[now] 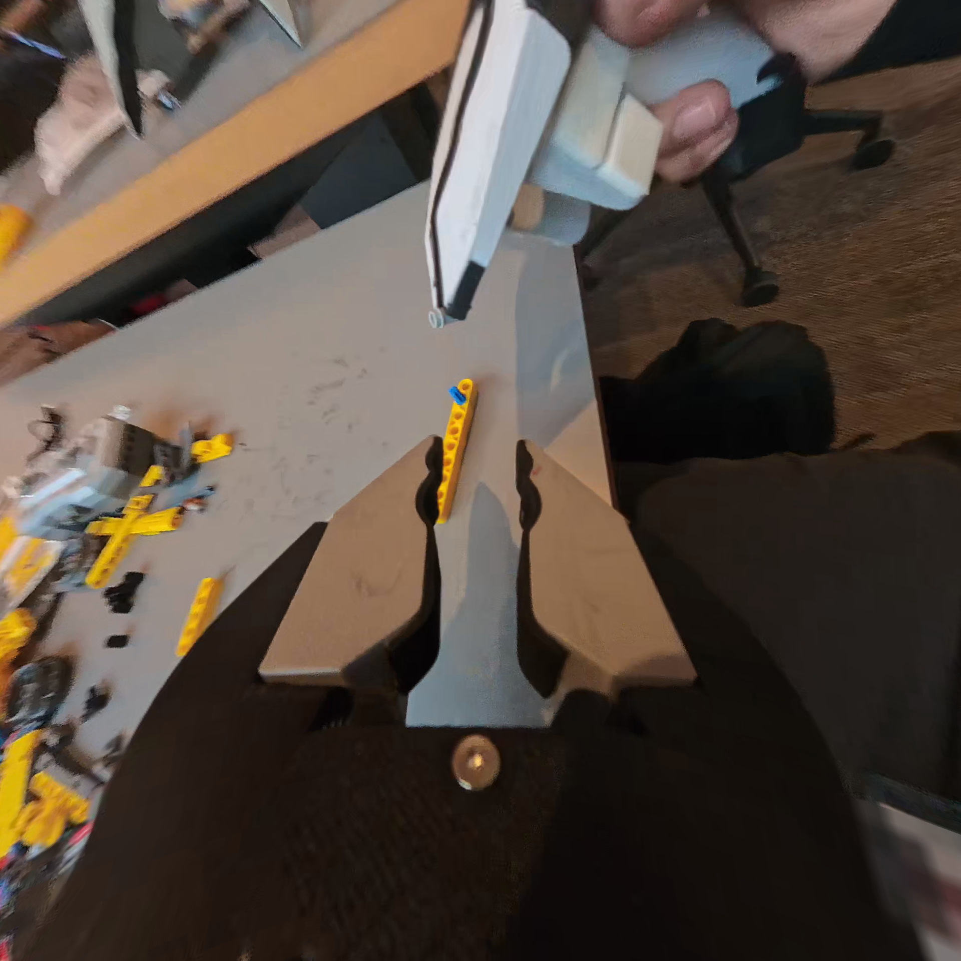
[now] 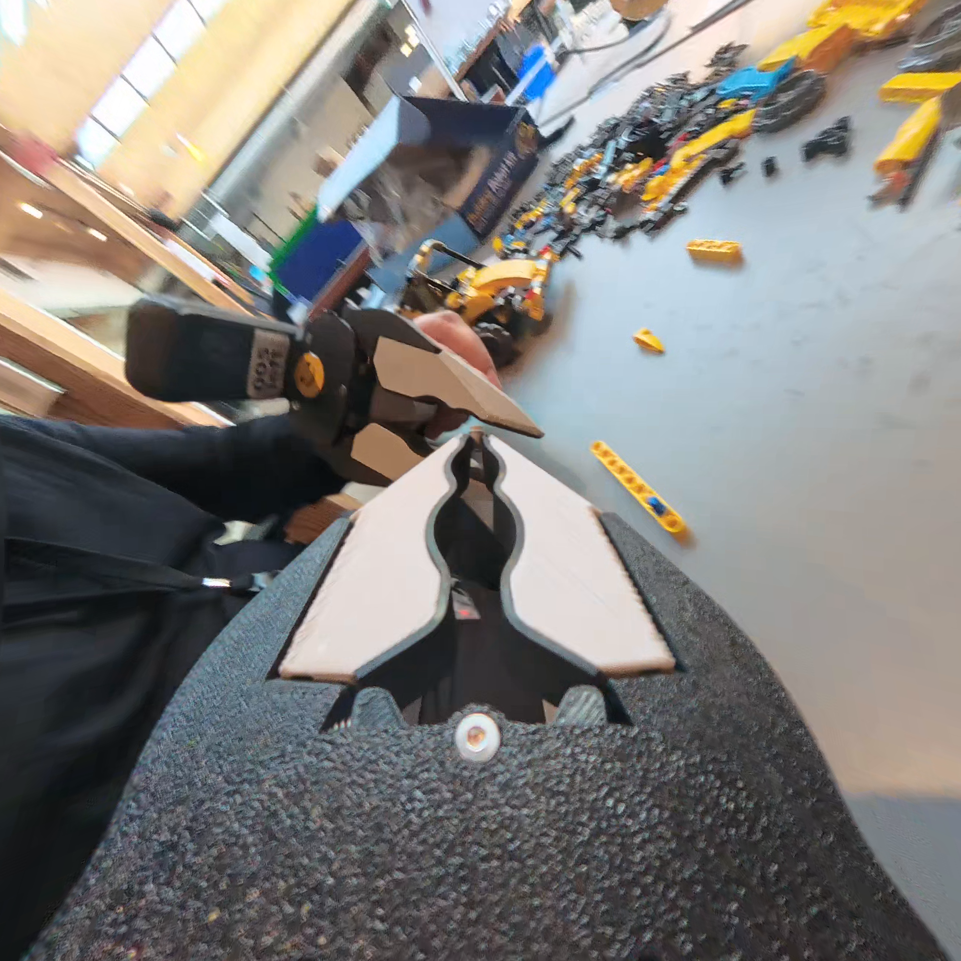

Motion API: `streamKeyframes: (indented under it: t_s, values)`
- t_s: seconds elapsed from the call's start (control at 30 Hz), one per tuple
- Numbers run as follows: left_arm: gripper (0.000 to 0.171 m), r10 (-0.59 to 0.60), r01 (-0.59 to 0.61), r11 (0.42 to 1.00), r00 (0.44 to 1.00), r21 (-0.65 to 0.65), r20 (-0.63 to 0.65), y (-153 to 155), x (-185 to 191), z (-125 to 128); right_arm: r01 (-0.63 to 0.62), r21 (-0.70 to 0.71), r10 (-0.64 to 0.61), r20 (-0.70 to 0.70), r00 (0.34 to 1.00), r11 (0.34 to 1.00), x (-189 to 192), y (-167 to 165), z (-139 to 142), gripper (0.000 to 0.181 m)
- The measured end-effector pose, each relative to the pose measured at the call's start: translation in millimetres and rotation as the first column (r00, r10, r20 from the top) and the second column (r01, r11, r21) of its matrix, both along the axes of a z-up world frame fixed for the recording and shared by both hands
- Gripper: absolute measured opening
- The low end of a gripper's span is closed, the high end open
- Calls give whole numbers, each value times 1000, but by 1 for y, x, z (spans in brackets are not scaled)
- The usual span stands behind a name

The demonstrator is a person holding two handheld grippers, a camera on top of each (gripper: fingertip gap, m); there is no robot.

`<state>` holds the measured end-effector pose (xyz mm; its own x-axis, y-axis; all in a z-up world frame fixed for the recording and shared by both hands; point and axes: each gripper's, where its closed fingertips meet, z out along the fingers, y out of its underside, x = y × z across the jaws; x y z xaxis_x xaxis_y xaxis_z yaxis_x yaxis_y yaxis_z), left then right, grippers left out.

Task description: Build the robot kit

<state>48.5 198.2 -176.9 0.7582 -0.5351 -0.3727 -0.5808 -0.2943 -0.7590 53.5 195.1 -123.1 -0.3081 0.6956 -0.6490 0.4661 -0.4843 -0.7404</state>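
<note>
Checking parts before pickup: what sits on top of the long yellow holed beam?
A small blue pin sits near one end of the long yellow holed beam. The left gripper finger covers its near edge.

The left gripper (image 1: 476, 447) hangs with its jaws parted, a clear gap between the tan fingers (image 1: 364, 561), nothing between them. The right gripper (image 2: 476, 442) has its jaws drawn nearly together at the tips, nipping a small pale piece; a bare hand (image 1: 691, 119) wraps its white handle, thumb on the trigger. A dark sleeve (image 2: 197, 468) backs the left gripper
</note>
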Motion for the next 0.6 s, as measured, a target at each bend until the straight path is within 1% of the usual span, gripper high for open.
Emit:
streamKeyframes:
  t_s: [0.07,0.13,0.23,0.33,0.5,0.6]
  values:
    - [23,11,-10,995,1000,95,-6,-6,-1,16,-18,-83,16,-23,1000,996,-5,-9,6,3]
    - [20,-1,-2,983,1000,186,18,-13,2,35,-47,-153,40,-49,998,987,-7,-18,13,3]
    - [15,-11,7,959,1000,282,13,-24,3,54,-66,-175,59,-43,997,982,-8,-26,13,4]
    - [14,16,-8,946,1000,323,-21,-27,-3,61,-83,-213,73,-55,996,973,-7,-33,17,3]
    - [7,-1,20,928,999,371,-52,-33,1,68,-85,-221,76,-49,996,972,-9,-40,13,4]
    - [8,-3,23,930,999,366,-54,-33,2,66,-91,-246,77,-64,995,965,-10,-42,15,3]
